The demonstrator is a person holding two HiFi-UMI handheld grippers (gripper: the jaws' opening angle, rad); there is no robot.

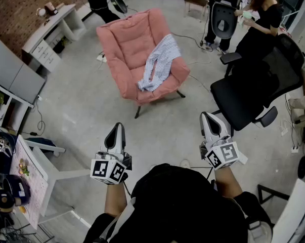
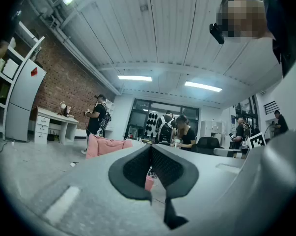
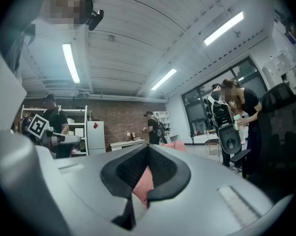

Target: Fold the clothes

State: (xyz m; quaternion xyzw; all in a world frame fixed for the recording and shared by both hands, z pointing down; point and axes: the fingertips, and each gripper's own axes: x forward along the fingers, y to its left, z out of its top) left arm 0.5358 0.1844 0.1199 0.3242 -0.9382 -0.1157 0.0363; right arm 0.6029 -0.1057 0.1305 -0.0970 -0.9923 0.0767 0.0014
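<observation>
Lying well ahead of both sets of fingers, the shirt (image 1: 158, 59) is being carried by the seat and one arm of the armchair (image 1: 123, 44), crumpled and not yet folded. Its long axis is being run slantwise. The far end is being draped over the chair's arm, ahead of the right gripper (image 1: 206, 116). The near end is being spilled onto the seat, ahead of the left gripper (image 1: 120, 126) and a little to its right.

Both grippers are being held level with their jaws pressed together and nothing gripped between them. Only the pink of the armchair is being glimpsed beyond the pads.

The shirt's near end is judged to be closer to the left gripper. Both grippers are being kept well apart from the shirt, so a walk forward is being called for before any grasp.

An office chair (image 1: 248, 92) is being stood just beside the right gripper, on its outer side, and could be brushed on the way. A person (image 1: 263, 19) is being seen beyond it, and a desk (image 1: 51, 29) far off to the left.
</observation>
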